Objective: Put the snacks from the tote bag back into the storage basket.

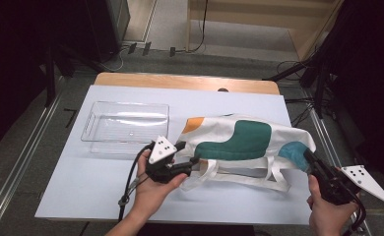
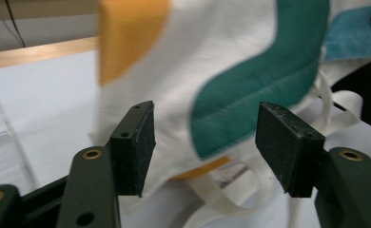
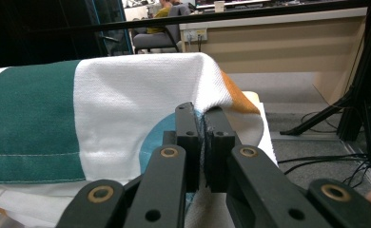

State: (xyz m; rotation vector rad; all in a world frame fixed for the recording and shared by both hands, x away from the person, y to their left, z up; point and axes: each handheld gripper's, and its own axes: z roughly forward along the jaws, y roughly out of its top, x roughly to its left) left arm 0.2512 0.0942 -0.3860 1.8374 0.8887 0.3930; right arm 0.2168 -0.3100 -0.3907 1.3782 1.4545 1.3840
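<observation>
A white cloth tote bag (image 1: 239, 140) with green, orange and blue patches lies across the right half of the table, its straps (image 1: 239, 179) trailing toward the front edge. My right gripper (image 1: 309, 156) is shut on the bag's blue corner and lifts that end; in the right gripper view the fabric (image 3: 126, 109) is pinched between the two jaws (image 3: 201, 142). My left gripper (image 1: 187, 152) sits at the bag's left end, jaws apart. In the left gripper view the bag (image 2: 212, 80) hangs just beyond the open pads (image 2: 143, 147), not touching them.
A clear plastic tray (image 1: 126, 123) stands empty at the back left of the white table top (image 1: 81, 182). The wooden table edge (image 1: 185, 81) runs along the far side. Black stands and cables (image 1: 323, 73) crowd the right and back.
</observation>
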